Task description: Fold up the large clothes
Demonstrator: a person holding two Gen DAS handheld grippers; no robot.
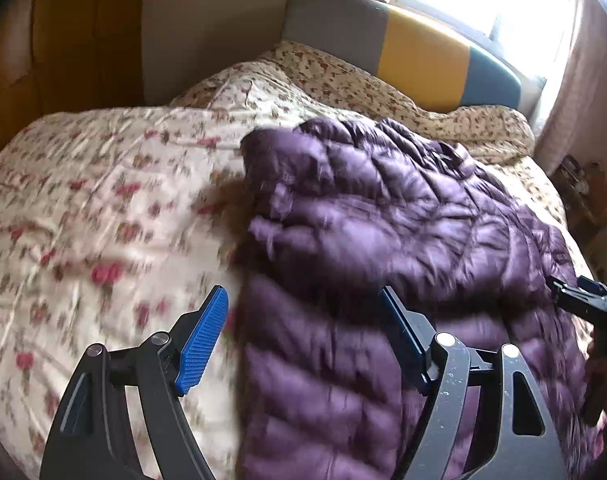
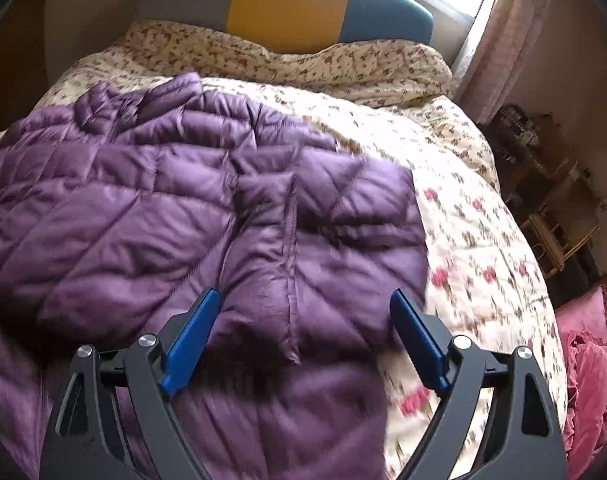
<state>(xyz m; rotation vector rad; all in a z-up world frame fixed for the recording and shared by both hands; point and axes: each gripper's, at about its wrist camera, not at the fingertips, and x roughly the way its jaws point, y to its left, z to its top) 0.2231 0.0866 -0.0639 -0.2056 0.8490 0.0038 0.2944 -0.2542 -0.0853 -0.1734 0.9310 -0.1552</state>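
A purple quilted down jacket [image 1: 383,240] lies spread on a floral quilt [image 1: 103,200], partly folded over itself. My left gripper [image 1: 303,304] hangs open above the jacket's left edge, its blue pads [image 1: 205,340] apart with nothing between them. In the right wrist view the same jacket [image 2: 183,208] fills the left and middle, with a seam running down toward the camera. My right gripper [image 2: 305,308] is open over the jacket's right part near its edge, its pads [image 2: 191,336] clear of the fabric. The right gripper's black body [image 1: 583,300] shows at the left view's right edge.
The bed carries a floral quilt [image 2: 463,240] and a bunched second floral cover [image 2: 303,60] by a grey, yellow and teal headboard [image 2: 287,4]. A bright window and pink curtain [image 2: 499,48] are at the right. A cluttered shelf [image 2: 543,184] and pink fabric [image 2: 591,360] sit beside the bed.
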